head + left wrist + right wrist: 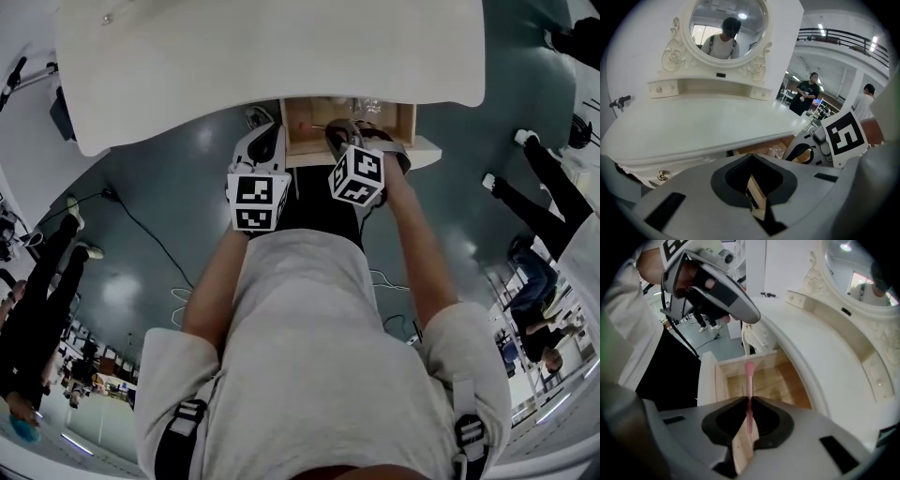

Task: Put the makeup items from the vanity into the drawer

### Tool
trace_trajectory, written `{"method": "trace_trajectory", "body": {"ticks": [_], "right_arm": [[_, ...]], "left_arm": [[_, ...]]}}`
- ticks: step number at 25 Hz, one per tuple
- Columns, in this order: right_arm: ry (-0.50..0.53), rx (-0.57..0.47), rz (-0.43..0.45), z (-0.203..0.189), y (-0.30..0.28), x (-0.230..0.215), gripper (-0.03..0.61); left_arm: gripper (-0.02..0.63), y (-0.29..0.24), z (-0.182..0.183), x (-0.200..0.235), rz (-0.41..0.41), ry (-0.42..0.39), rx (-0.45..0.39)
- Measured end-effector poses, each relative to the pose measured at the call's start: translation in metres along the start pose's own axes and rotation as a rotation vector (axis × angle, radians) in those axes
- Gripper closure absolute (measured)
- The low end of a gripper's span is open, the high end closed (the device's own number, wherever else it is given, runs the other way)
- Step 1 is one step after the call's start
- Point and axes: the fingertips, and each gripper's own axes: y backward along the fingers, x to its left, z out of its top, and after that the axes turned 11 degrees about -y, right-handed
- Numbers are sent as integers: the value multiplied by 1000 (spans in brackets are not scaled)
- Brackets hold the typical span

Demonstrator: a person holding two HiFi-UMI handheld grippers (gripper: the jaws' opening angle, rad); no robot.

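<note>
Vanity (820,357): its top, beyond both grippers, looks bare as far as shown, so clearing seems nearly done.
Drawer (708,380): open under the right gripper, with a clear item (367,103) already inside.
Right gripper (749,404): clamped on the brush and pointing steeply down.
Left gripper (752,185): jaws together, empty, beside the right gripper.
Brush (749,373): pink, sticking out past the jaws over the drawer floor; lowering and release remain.
</note>
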Motion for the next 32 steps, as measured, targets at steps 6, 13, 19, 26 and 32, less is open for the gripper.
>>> {"method": "trace_trajectory", "body": {"ticks": [6, 13, 19, 26, 32], "right_arm": [[25, 20, 17, -4, -14, 2, 525], [49, 46, 40, -7, -40, -6, 525], [44, 70, 56, -17, -53, -7, 525], [58, 93, 67, -20, -56, -7, 525], [81, 106, 54, -23, -57, -7, 525]], "left_arm": [[607, -6, -14, 0, 12, 28, 16], [607, -15, -22, 9, 42, 95, 17], [607, -15, -33, 3, 35, 103, 35], [607, -16, -33, -7, 33, 125, 33], [607, -17, -35, -9, 34, 113, 38]]}}
